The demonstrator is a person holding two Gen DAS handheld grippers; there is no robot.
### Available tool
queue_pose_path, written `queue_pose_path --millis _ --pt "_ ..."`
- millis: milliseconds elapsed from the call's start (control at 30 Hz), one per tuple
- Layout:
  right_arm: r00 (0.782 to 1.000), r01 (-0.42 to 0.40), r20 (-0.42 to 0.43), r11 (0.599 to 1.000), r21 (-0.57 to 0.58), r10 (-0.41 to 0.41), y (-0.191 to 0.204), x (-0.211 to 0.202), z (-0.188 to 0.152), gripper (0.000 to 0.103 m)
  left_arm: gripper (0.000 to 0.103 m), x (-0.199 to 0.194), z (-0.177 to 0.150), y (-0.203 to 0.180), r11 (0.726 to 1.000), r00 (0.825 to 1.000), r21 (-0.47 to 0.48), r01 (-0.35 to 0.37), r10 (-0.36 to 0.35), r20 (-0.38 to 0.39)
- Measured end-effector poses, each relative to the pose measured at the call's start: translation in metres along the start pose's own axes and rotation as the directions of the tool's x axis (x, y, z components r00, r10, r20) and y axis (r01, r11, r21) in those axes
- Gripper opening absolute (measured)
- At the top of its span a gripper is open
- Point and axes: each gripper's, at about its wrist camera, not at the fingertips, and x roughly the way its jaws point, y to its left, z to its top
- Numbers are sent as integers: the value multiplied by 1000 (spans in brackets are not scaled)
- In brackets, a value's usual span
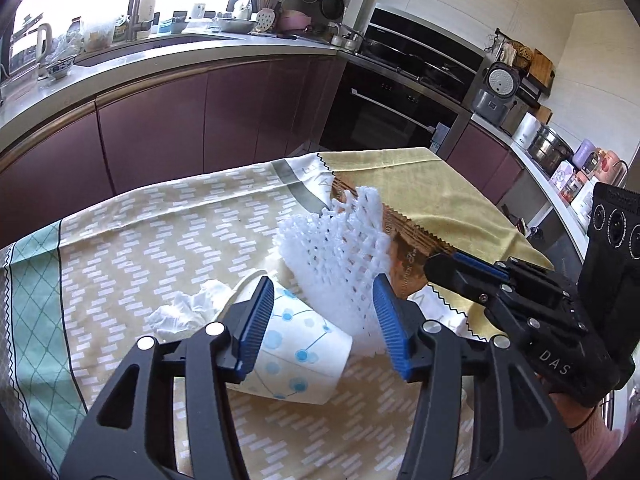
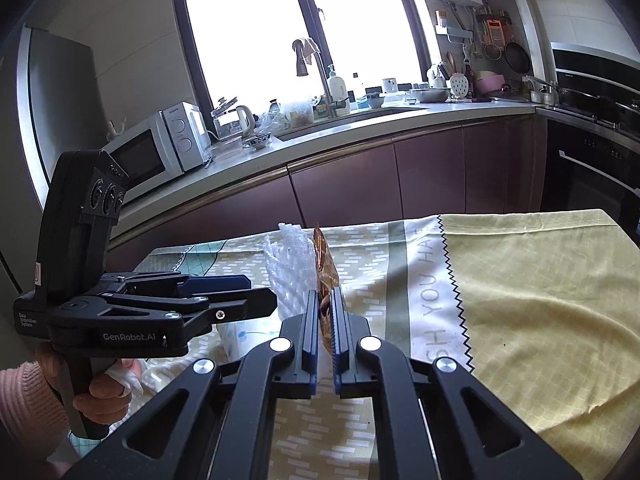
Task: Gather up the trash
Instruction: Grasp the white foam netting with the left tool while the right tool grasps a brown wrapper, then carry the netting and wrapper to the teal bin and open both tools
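Kitchen table, patterned cloth point(image 1: 132, 240). Right gripper point(image 2: 326, 312) clamped on brown wrapper point(image 2: 326, 268); left gripper point(image 1: 324, 312) apart over paper cup point(image 1: 296, 356), foam net point(image 1: 340, 248). I fear the cup rolling or the net snagging.

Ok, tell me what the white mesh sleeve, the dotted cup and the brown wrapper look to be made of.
White mesh sleeve: soft foam netting, matte, with open stretchy loops.
Dotted cup: looks like paper, matte white with blue printed dots, lying on its side.
Brown wrapper: probably plastic film, glossy and translucent with a zigzag-cut edge, pinched in the right gripper.
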Motion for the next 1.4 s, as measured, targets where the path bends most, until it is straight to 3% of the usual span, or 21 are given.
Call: queue_pose_path --millis 167,267,333,400,667,933,1200,1400 --pt "1000 -10 0 1000 12 10 -2 -2 -2 5 55 1 -1 -18 999 1000 44 27 -28 5" --pt "1000 -15 0 1000 16 15 -3 -1 -3 5 50 9 0 -22 999 999 40 28 -28 -17" --pt "1000 -15 1 1000 15 15 -1 -2 -4 5 29 15 2 -20 999 999 21 34 -33 -34" --pt "1000 -13 1 1000 14 13 0 -3 -4 5 14 20 4 -16 999 997 -10 51 -51 -52" --pt "999 1 39 1000 9 -2 3 -17 3 4 10 -1 4 -11 996 996 -22 82 -82 21" --pt "992 -28 119 999 -27 31 26 -54 20 4 10 -85 -8 9 995 987 -37 91 -85 139" --pt "967 -203 140 976 -77 212 83 -70 27 4 10 -189 -60 56 995 976 -96 33 -12 219" --pt "920 -375 77 921 -105 383 148 -51 19 4 10 -268 -118 99 980 959 -192 -42 94 267"
